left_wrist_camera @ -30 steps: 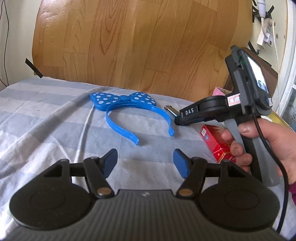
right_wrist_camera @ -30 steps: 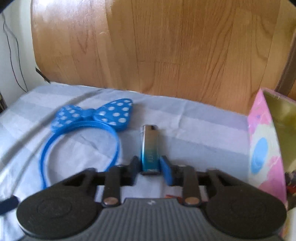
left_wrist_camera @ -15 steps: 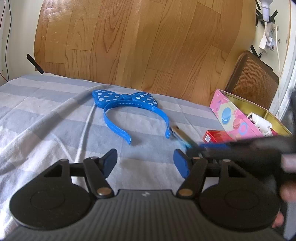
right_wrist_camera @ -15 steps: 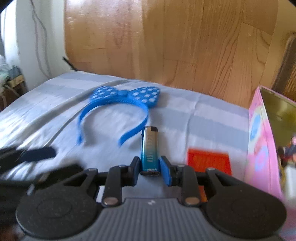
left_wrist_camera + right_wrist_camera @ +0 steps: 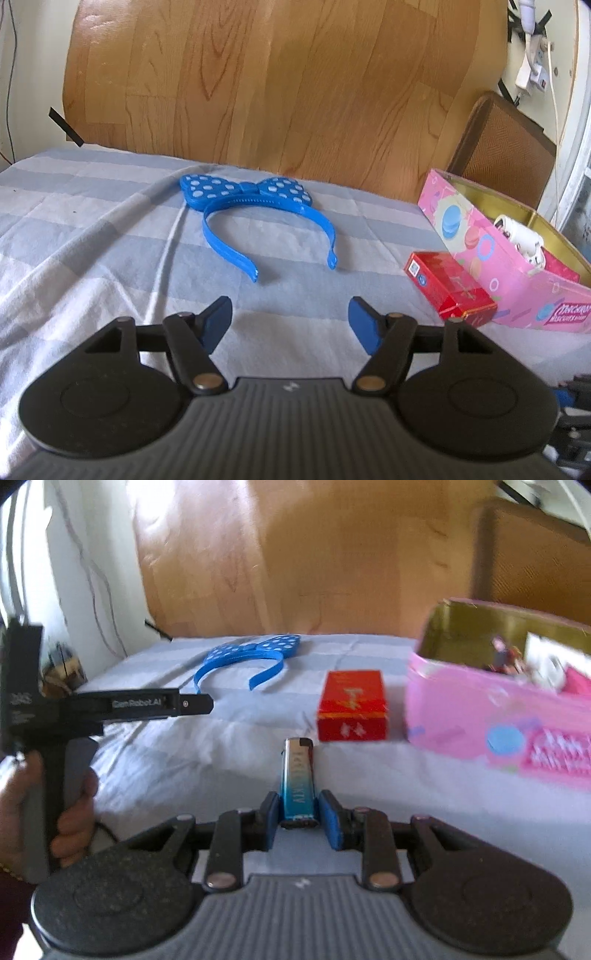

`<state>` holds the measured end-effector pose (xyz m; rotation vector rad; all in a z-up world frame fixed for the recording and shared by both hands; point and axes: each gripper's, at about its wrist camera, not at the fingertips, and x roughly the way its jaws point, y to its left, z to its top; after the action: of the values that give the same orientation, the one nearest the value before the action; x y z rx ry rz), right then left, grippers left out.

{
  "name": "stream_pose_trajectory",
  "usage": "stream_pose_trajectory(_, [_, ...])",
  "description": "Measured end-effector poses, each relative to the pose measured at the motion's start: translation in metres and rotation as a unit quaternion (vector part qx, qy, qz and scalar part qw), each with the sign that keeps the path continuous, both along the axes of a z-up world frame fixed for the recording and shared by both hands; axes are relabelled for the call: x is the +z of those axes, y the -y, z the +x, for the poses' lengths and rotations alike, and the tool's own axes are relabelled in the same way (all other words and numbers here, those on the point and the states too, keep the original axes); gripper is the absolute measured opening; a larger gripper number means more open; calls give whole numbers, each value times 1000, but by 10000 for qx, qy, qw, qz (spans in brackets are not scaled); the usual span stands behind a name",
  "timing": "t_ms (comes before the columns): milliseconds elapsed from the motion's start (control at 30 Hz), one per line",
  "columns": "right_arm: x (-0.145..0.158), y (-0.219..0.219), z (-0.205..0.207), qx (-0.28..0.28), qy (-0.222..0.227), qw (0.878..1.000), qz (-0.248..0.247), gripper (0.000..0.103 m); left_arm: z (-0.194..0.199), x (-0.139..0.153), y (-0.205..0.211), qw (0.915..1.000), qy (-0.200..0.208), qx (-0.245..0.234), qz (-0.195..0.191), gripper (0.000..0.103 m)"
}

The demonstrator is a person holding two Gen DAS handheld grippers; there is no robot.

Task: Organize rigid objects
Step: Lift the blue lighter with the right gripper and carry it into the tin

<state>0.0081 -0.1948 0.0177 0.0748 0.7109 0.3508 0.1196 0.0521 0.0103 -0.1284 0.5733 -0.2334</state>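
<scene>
Left hand-held gripper (image 5: pixel 290 319): spread wide, nothing held, above the striped bedsheet (image 5: pixel 92 236).
Blue polka-dot bow headband (image 5: pixel 258 214): lying flat on the sheet; snagging on a fold is judged possible.
Lighter (image 5: pixel 298 779): clamped low between the right hand-held gripper (image 5: pixel 299 819); slipping is judged likely.
Red box (image 5: pixel 352 705): just beside the pink tin (image 5: pixel 454 701), where a knock is risked.

Wood-grain panel (image 5: pixel 280 85) across the upper frame, pale wall (image 5: pixel 26 70) at upper left, striped blue-and-white bedsheet (image 5: pixel 92 236) below, daylit.
</scene>
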Motion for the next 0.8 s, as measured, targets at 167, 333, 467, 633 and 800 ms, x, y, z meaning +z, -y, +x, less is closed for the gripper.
stream_pose_trajectory(167, [-5, 13, -19, -91, -45, 9990, 439, 25, -11, 1, 9, 9996, -241, -166, -62, 71])
stream_pose_trajectory(333, [-10, 23, -25, -84, -132, 9959, 890, 25, -32, 5, 31, 9913, -716, -926, -609, 73])
stream_pose_trajectory(467, [-12, 24, -30, -52, -58, 9958, 907, 25, -42, 6, 48, 9801, -1036, -1398, -959, 79])
stream_pose_trajectory(633, [-9, 25, -38, -44, 150, 9962, 861, 25, -44, 3, 51, 9733, -1283, -1498, -1175, 80])
stream_pose_trajectory(800, [-6, 25, -42, -49, 384, 9964, 754, 25, -46, 11, 70, 9678, -1326, -1767, -1208, 80])
